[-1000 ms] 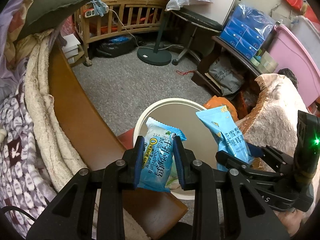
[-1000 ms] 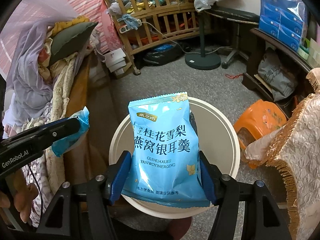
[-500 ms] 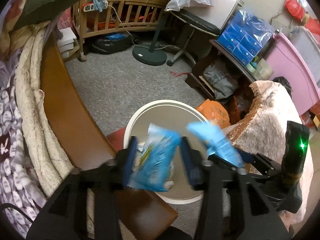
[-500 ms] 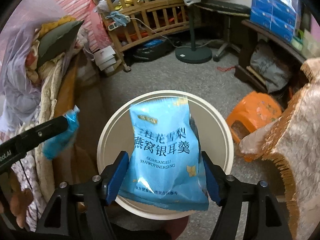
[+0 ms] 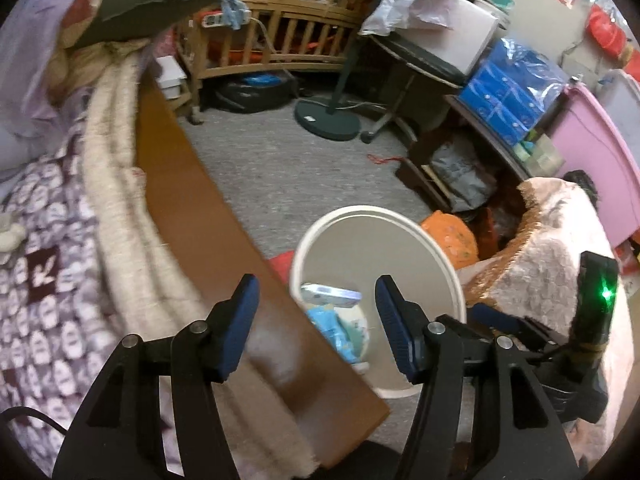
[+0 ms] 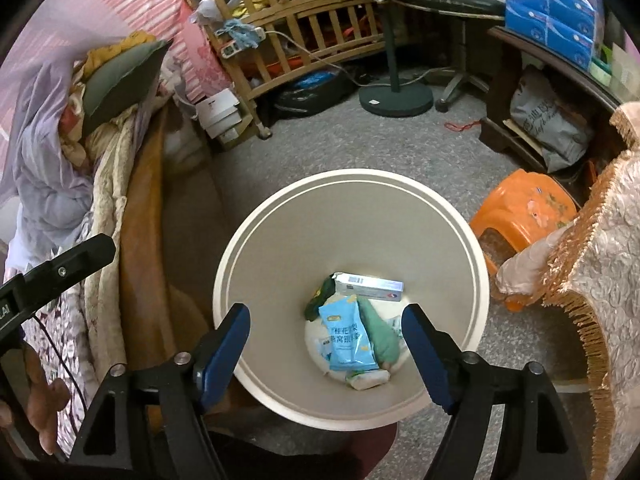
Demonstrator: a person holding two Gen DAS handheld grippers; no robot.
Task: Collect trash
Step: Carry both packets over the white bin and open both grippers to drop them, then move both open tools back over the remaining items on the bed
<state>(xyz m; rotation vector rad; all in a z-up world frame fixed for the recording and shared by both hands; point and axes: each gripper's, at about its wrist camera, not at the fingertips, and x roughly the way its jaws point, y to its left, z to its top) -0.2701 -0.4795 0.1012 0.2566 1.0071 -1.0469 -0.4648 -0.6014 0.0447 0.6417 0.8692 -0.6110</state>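
Now both tools [image 5: 316, 326] [image 6: 326, 350] opening, empty, over bin [image 6: 280, 216].

Bin [image 6: 478, 280] sits on the floor under my tongs, bed edge [image 6: 140, 240] touching its left side, stool [image 6: 524, 216] just right of it. In the bin: snack packet [image 6: 348, 340] at the bottom, small box [image 6: 368, 286] behind it. Crib [image 6: 296, 20] stands well behind.

A light-blue snack packet [image 6: 349, 336] lies flat among other wrappers at the bottom of a cream wastebasket [image 6: 280, 216].
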